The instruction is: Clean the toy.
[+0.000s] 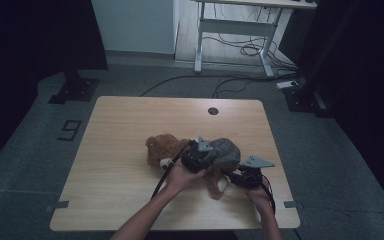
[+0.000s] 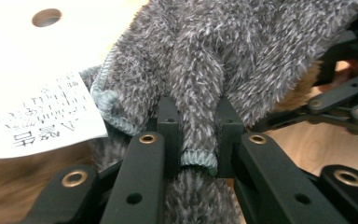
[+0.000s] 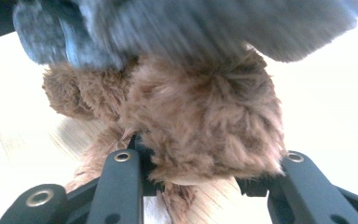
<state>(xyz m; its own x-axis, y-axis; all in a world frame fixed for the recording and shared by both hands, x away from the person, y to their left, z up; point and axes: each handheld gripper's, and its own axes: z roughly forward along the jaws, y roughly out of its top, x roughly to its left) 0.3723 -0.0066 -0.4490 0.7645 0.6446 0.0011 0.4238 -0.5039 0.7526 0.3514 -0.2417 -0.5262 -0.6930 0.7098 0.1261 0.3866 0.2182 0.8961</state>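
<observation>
left hand-held gripper (image 2: 198, 135) clamps grey garment (image 2: 242, 56) | right hand-held gripper (image 3: 198, 161) seemingly grips brown plush (image 3: 200, 116)

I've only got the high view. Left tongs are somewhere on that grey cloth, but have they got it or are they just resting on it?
Observer: Got it. In the left gripper view the left tongs pinch a fold of the grey fuzzy cloth, jaws closed on it.
Operator: Right tongs?
Observer: The right tongs hold a brown furry limb of the stuffed bear between the jaws.
Operator: Anything else on the cloth?
Observer: A white printed tag lies at its edge.
</observation>
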